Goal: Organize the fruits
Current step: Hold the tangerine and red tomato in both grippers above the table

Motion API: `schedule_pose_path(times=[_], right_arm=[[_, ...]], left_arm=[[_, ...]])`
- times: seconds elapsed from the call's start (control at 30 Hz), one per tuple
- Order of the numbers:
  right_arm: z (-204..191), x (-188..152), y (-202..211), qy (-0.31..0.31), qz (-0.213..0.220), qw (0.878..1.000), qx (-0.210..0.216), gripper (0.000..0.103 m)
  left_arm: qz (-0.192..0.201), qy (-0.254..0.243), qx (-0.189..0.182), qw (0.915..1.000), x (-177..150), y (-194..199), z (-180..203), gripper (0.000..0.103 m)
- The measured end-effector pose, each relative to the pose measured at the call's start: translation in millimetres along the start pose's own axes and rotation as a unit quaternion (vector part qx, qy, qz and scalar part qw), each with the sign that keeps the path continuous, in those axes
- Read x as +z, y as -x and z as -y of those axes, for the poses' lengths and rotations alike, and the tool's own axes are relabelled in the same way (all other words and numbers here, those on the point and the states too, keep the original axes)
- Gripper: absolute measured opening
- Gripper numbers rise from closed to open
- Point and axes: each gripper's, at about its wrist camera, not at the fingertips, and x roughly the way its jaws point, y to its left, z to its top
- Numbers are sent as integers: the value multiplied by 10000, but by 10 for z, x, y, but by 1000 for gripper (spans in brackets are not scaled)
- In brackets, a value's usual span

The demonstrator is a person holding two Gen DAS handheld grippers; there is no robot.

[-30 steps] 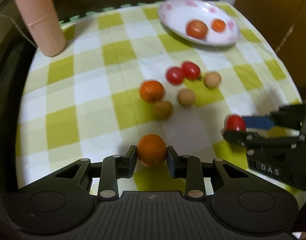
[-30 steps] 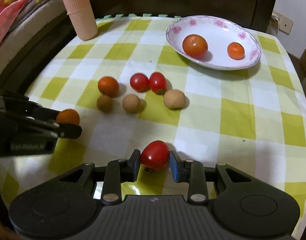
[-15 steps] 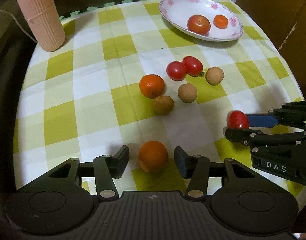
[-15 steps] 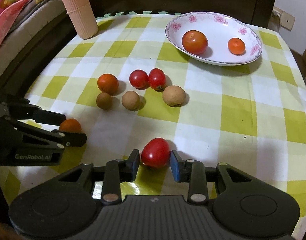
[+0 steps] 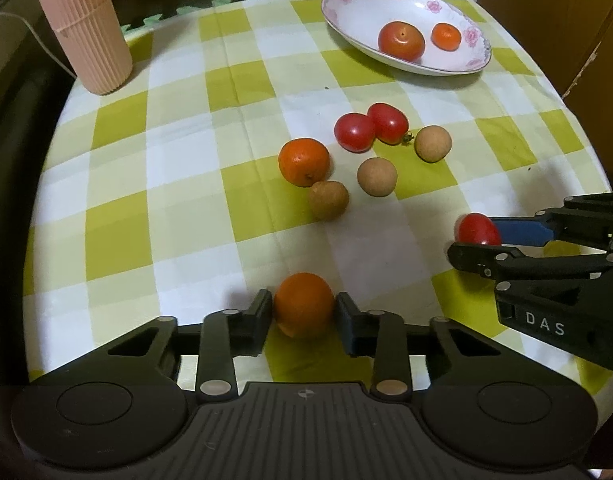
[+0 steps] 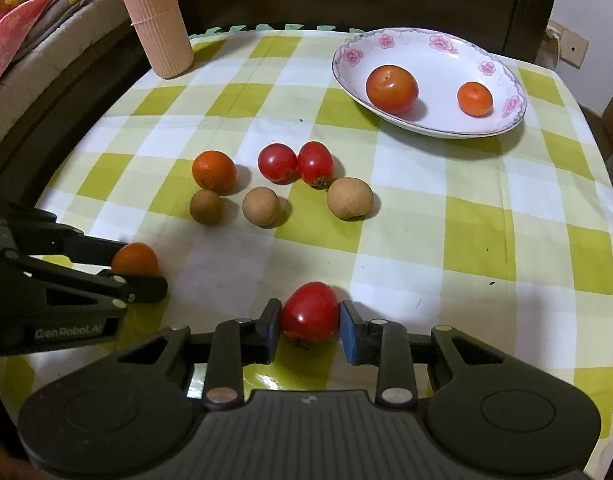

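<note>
My left gripper (image 5: 304, 312) is shut on a small orange (image 5: 304, 304) low over the checked cloth near the front edge. My right gripper (image 6: 310, 316) is shut on a red tomato (image 6: 311, 312), also low at the front. Each gripper shows in the other's view: the right gripper (image 5: 476, 236) with its tomato (image 5: 478, 229), the left gripper (image 6: 140, 264) with its orange (image 6: 135, 258). A flowered white plate (image 6: 438, 64) at the back right holds a large tomato (image 6: 392, 89) and a small orange (image 6: 474, 98).
Mid-table lie an orange (image 5: 303, 161), two cherry tomatoes (image 5: 354, 132) (image 5: 388, 122) and three brown round fruits (image 5: 329, 200) (image 5: 377, 176) (image 5: 433, 143). A ribbed pink cylinder (image 5: 78, 24) stands at the back left. The round table's edge (image 5: 594, 160) drops off on the right.
The left gripper was shut on the orange, stood open around it half a second ago, and is shut on it again. The right gripper has kept its tomato.
</note>
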Motion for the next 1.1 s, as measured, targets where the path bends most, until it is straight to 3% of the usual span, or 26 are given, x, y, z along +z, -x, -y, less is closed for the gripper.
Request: schedule_pose_path(times=[0.7,1.0,1.1], right_arm=[[22,79,151,-95,258,9996,47,30],[57,66,139,-134,211,9997,5,30],[72,52,136,-149,187,9997,-6,30]], left_arm=[[333,-50,-324,9989,161,152,104,37],[163,-63,-398,9991,76,102,122,55],[78,-96,-460,9989,47,78,160,55]])
